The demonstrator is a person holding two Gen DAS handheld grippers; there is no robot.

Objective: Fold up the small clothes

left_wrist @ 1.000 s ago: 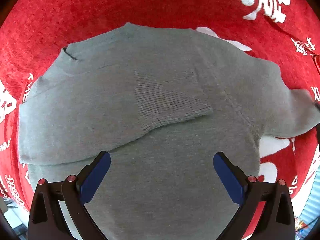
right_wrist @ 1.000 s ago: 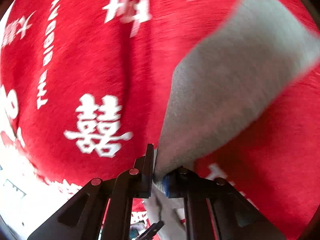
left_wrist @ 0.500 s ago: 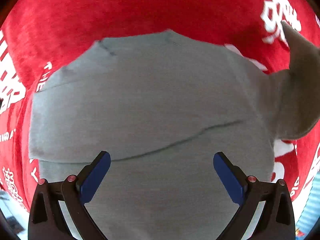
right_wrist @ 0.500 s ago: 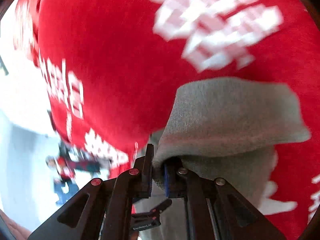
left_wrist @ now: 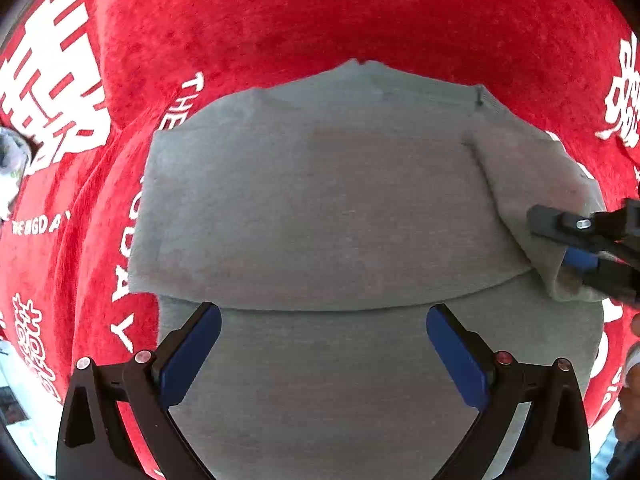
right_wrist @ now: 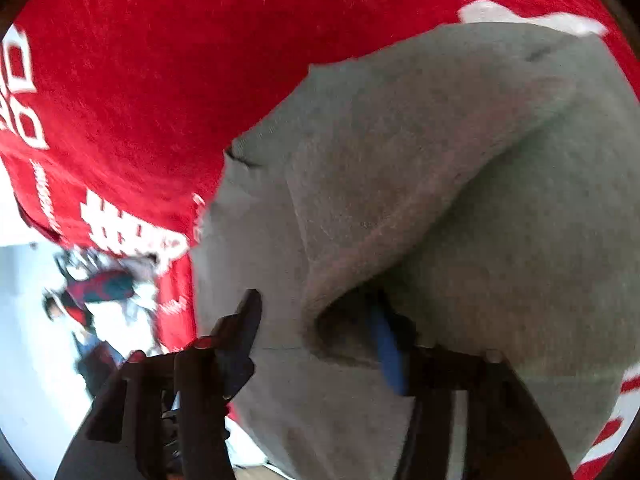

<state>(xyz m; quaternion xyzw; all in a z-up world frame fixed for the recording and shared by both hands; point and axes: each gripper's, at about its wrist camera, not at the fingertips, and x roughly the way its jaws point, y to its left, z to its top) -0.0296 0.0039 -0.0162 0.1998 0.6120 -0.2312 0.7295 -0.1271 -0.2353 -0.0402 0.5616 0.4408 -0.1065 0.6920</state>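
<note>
A small grey sweater [left_wrist: 320, 200] lies flat on a red cloth [left_wrist: 320, 20] with white characters. One sleeve is folded across its body. My left gripper [left_wrist: 323, 320] hovers over the sweater's lower half, pointing down, open and empty. My right gripper [left_wrist: 580, 240] comes in from the right edge with the other sleeve [left_wrist: 532, 184] laid over the sweater's right side. In the right wrist view the right gripper [right_wrist: 316, 332] has its jaws opening. The sleeve cuff [right_wrist: 400, 200] hangs slack between them, draped over the blue-padded finger [right_wrist: 384, 344]. The pads no longer pinch it.
The red cloth [right_wrist: 160, 60] ends at a table edge at the lower left of the right wrist view, with a pale floor and blurred clutter [right_wrist: 100, 292] beyond. Part of a person's hand [left_wrist: 632, 360] shows at the right edge of the left wrist view.
My right gripper carried the pinched sleeve over the sweater's body, and its jaws have now parted. My left gripper slid sideways above the sweater and stayed open.
</note>
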